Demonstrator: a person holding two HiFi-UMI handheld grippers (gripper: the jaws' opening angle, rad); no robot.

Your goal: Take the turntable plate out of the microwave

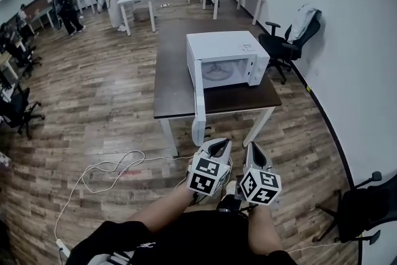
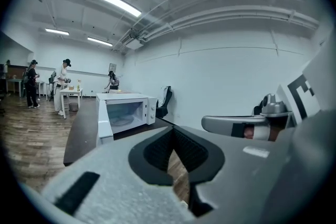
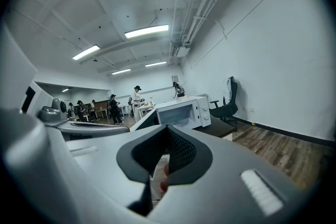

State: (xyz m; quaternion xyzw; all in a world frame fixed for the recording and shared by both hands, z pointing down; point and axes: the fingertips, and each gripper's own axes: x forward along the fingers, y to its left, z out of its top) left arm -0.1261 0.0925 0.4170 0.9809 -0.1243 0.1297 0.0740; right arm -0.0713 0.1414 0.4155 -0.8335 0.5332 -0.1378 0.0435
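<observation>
Boxy white microwave (image 1: 226, 59), door open, holding what seems a round glass turntable plate (image 1: 217, 73), on a dark tabletop (image 1: 177, 96); left gripper (image 1: 218, 144) and right gripper (image 1: 253, 148) jaws closed, empty.

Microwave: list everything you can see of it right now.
The microwave is a white box, plastic or painted metal by its look, standing upright on the dark brown table, toward the end nearest the person. Its door, hinged on the left, is swung wide open and juts out past the table's edge. Inside the cavity the clear turntable plate lies flat. A control panel with two knobs sits right of the cavity. Only the table touches it.
</observation>
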